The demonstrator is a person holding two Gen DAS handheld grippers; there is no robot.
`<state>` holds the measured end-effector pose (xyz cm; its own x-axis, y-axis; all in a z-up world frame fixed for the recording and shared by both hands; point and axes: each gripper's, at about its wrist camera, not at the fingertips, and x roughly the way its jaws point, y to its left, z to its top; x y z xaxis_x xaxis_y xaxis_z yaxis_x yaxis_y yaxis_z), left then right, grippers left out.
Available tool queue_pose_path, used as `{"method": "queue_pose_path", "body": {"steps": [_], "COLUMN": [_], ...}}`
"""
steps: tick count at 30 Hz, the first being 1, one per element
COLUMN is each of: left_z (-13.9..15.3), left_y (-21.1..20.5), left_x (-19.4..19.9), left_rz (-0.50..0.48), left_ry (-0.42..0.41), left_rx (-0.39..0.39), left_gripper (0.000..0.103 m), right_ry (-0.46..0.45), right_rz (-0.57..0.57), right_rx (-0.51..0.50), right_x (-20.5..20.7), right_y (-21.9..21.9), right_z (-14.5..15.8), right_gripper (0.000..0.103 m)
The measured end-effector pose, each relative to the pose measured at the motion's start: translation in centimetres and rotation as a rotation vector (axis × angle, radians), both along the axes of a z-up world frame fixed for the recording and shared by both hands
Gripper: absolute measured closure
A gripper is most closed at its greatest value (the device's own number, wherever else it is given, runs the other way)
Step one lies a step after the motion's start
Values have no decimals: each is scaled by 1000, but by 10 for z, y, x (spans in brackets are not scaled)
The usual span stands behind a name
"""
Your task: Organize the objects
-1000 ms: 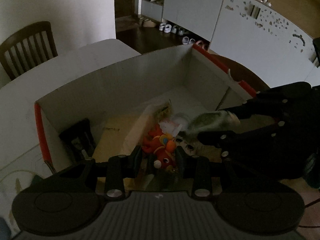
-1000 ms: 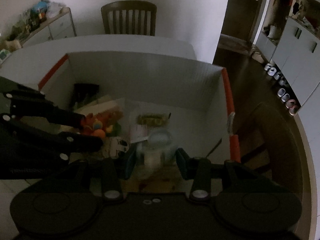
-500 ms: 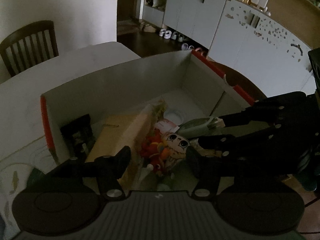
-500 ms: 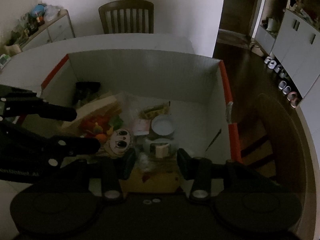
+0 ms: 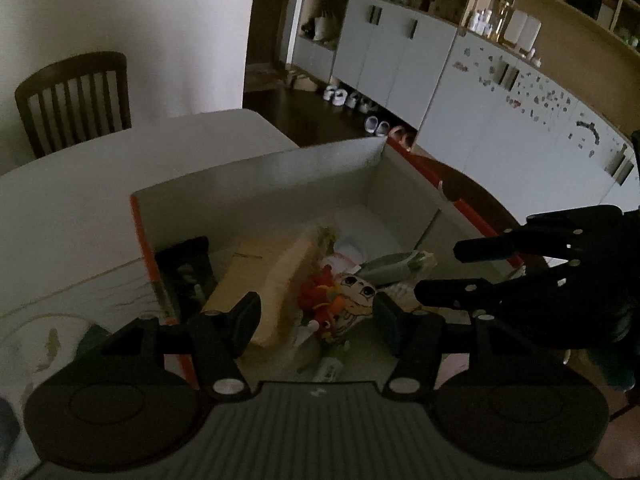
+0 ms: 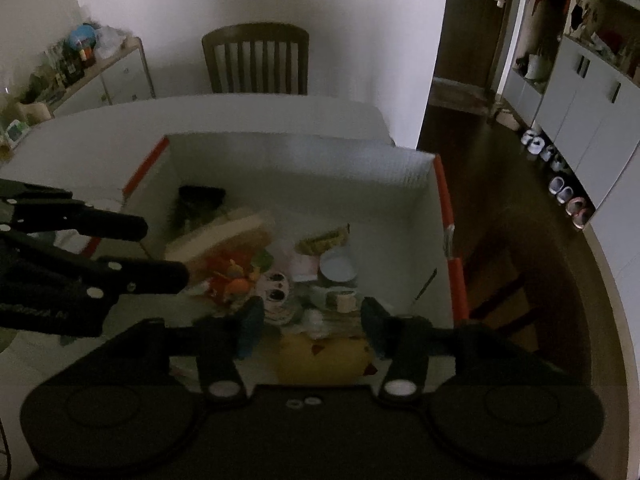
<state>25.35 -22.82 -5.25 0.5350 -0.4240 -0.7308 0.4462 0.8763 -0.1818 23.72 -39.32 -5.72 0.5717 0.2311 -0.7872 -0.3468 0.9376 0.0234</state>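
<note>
A white cardboard box with orange-edged flaps [image 6: 304, 168] is seen on the pale worktop [image 5: 80, 200], and the task's things are heaped in its near half. One orange plush toy [image 5: 320, 296] lies just left of one small pouch printed with a big-eyed cartoon face [image 5: 356, 296]; both are judged soft and light, best pinched at a fold or limb. One tan sponge-like block [image 6: 224, 236], leaning at the left, is judged light and squashy. One round pale lid or dish [image 6: 339, 266] is judged stiff and slippery, best taken at its rim. One yellow soft pouch [image 6: 324, 356] lies at the near wall, one dark object [image 6: 198, 202] at the far left corner. The left claw [image 5: 316, 316] is held half open and empty above the toys. The right claw [image 6: 312, 324] is opening, with nothing pressed between its pads. One wooden chair [image 6: 256, 60] is seen beyond the worktop.
</note>
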Motion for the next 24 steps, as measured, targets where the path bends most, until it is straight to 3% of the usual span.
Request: {"method": "queue_pose_path", "body": {"steps": [19, 24], "left_z": [24, 27], "left_y": [47, 61], "left_x": [-31, -38], "left_rz": [-7, -5], "left_ry": [-36, -46], "left_rx": [-64, -75], "left_gripper": [42, 24], "right_ry": [-126, -161], "right_rz": [-65, -81], "right_rx": [67, 82], "right_x": [-55, -68], "right_y": [26, 33], "right_z": [45, 48], "right_gripper": [38, 31]}}
